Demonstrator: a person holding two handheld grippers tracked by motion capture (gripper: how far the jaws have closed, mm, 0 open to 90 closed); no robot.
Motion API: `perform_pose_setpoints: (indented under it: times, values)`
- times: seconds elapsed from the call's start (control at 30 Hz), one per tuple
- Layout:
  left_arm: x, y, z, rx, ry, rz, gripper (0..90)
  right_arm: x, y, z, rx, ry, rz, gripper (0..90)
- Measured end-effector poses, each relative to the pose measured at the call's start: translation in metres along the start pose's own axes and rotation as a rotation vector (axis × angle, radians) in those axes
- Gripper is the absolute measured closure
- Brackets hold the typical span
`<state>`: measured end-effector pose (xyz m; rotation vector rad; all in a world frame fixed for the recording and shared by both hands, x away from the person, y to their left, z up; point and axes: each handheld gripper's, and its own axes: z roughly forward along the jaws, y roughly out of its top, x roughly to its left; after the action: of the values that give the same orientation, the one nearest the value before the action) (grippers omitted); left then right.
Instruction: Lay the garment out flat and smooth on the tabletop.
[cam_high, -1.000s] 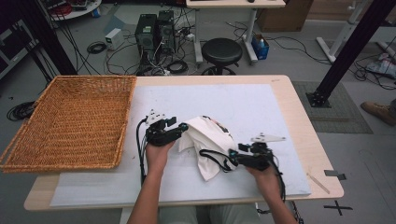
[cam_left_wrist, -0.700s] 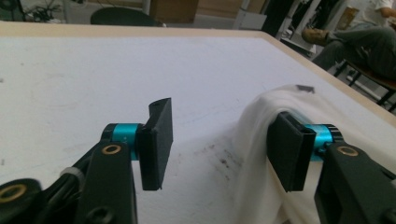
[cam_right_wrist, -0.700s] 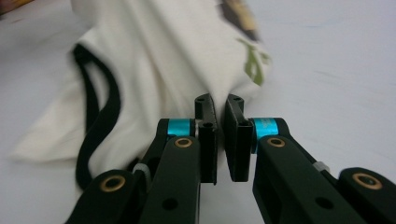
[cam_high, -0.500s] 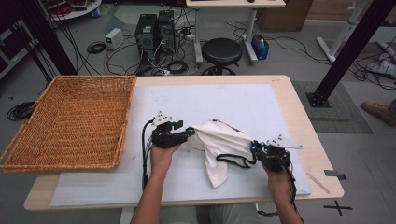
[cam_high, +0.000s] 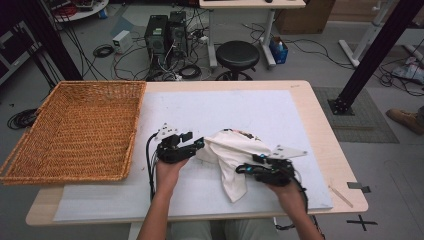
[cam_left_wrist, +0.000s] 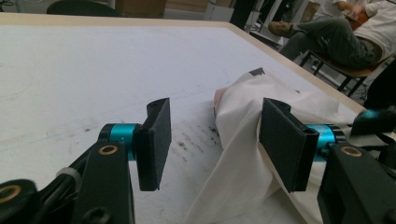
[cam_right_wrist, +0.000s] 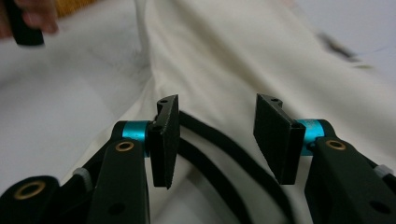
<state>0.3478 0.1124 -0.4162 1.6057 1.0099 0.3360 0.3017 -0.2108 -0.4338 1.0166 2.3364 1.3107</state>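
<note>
— So where was the cloth bag (cam_high: 235, 152)?
— Near the desk's (cam_high: 320, 125) front edge. My left claw (cam_high: 199, 145) gaped beside it; my right claw (cam_high: 243, 169) had just been opening over its black straps (cam_right_wrist: 219, 154).

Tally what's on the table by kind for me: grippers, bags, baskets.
Grippers: 2, left gripper and right gripper, both with jaws apart
Cream cloth bag with black straps: 1
Wicker basket: 1
Total: 4
</note>
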Motion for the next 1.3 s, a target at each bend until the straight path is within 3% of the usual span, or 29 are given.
perform_pose_setpoints:
  times: [0.03,0.1,0.13,0.2,0.27,0.33,0.4,0.47,0.5,0.57,0.6,0.63,0.73,0.8,0.87,0.93,0.97,1.07,1.13,1.23,1.3]
  values:
    - [0.000,0.001,-0.001,-0.008,0.003,-0.003,43.8,0.006,0.001,0.010,0.032,-0.009,-0.034,54.7]
    - [0.000,0.002,-0.004,-0.021,0.011,-0.009,43.8,0.012,0.001,0.026,0.098,-0.016,-0.089,70.1]
    - [0.001,0.003,-0.006,-0.022,0.013,-0.006,43.8,0.013,0.000,0.029,0.125,-0.023,-0.111,81.6]
    - [0.003,0.005,-0.010,-0.028,0.019,-0.002,43.8,0.011,-0.002,0.022,0.128,-0.033,-0.132,88.1]
    - [0.006,0.007,-0.014,-0.031,0.026,-0.001,43.8,0.002,-0.005,0.004,0.095,-0.078,-0.113,88.3]
    - [0.008,0.008,-0.016,-0.040,0.033,-0.007,43.8,-0.013,-0.011,-0.020,0.057,-0.184,-0.066,88.3]
    - [0.010,0.008,-0.017,-0.045,0.037,-0.013,43.8,-0.034,-0.016,-0.037,0.084,-0.327,-0.006,87.6]
    - [0.009,0.008,-0.016,-0.043,0.032,-0.014,43.8,-0.048,-0.016,-0.048,0.086,-0.409,0.061,72.1]
    - [0.009,0.007,-0.016,-0.038,0.032,-0.009,43.8,-0.051,-0.014,-0.053,0.057,-0.412,0.103,70.5]
    - [0.009,0.007,-0.014,-0.031,0.026,-0.003,43.8,-0.049,-0.003,-0.058,-0.014,-0.389,0.130,59.2]
    - [0.009,0.007,-0.012,-0.029,0.024,-0.005,43.8,-0.047,0.002,-0.055,-0.035,-0.356,0.137,53.3]
    - [0.009,0.007,-0.011,-0.030,0.021,-0.007,43.8,-0.043,0.009,-0.050,-0.057,-0.288,0.146,50.0]
    - [0.008,0.007,-0.009,-0.026,0.016,-0.006,43.8,-0.021,0.032,-0.013,-0.044,-0.148,0.084,44.5]
    - [0.009,0.006,-0.010,-0.022,0.018,-0.007,43.8,-0.006,0.044,0.018,-0.008,-0.115,0.026,43.1]
    - [0.010,0.007,-0.011,-0.026,0.020,-0.012,43.8,0.004,0.051,0.047,0.056,-0.115,-0.007,50.9]
    - [0.011,0.007,-0.012,-0.031,0.024,-0.015,43.8,0.007,0.049,0.063,0.119,-0.126,-0.046,74.4]
    - [0.011,0.007,-0.013,-0.028,0.023,-0.012,43.8,0.007,0.048,0.063,0.122,-0.120,-0.059,81.3]
    - [0.013,0.007,-0.014,-0.026,0.026,-0.012,43.9,0.010,0.044,0.035,0.028,-0.073,-0.084,83.5]
    - [0.013,0.007,-0.013,-0.032,0.023,-0.017,43.9,0.007,0.036,0.005,-0.060,-0.001,-0.069,83.5]
    - [0.010,0.007,-0.009,-0.030,0.011,-0.021,43.8,-0.001,0.015,-0.043,-0.130,0.007,-0.053,83.3]
    - [0.007,0.006,-0.004,-0.018,0.000,-0.020,43.8,-0.010,-0.005,-0.070,-0.105,-0.036,-0.057,83.3]
